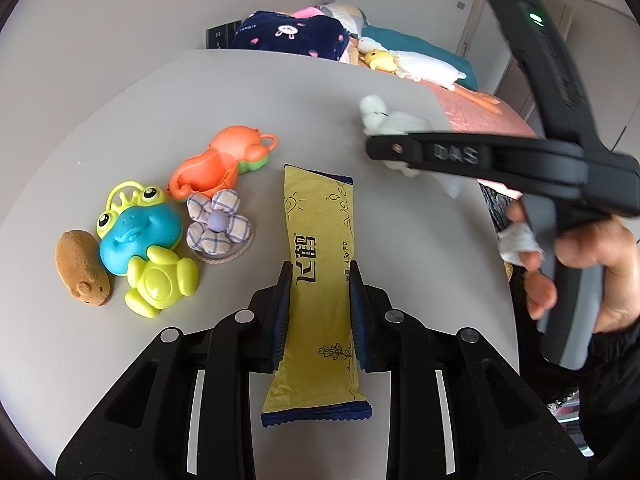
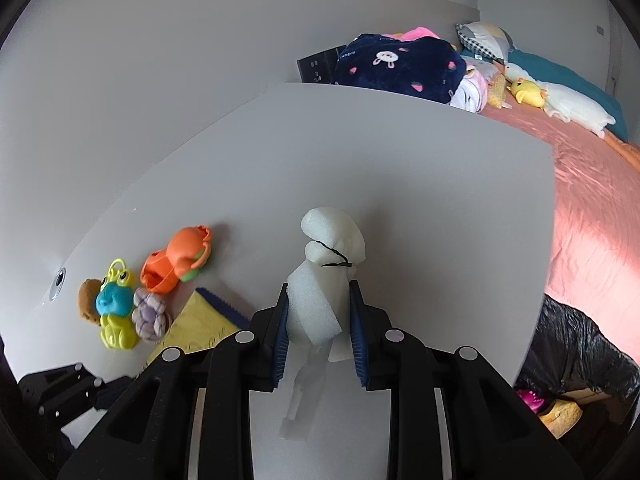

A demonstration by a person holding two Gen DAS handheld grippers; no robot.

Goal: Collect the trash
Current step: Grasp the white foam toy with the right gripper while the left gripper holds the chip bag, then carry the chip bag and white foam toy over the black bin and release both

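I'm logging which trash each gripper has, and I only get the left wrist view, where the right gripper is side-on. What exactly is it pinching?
Observer: A white foam piece tied with a thin black string; the right gripper has both pads pressed on its lower part.
Operator: Is there a bin anywhere near?
Observer: A black trash bag stands open beyond the table's right edge.
Operator: Anything in it yet?
Observer: Something pink and something yellow show inside; I cannot tell what they are.
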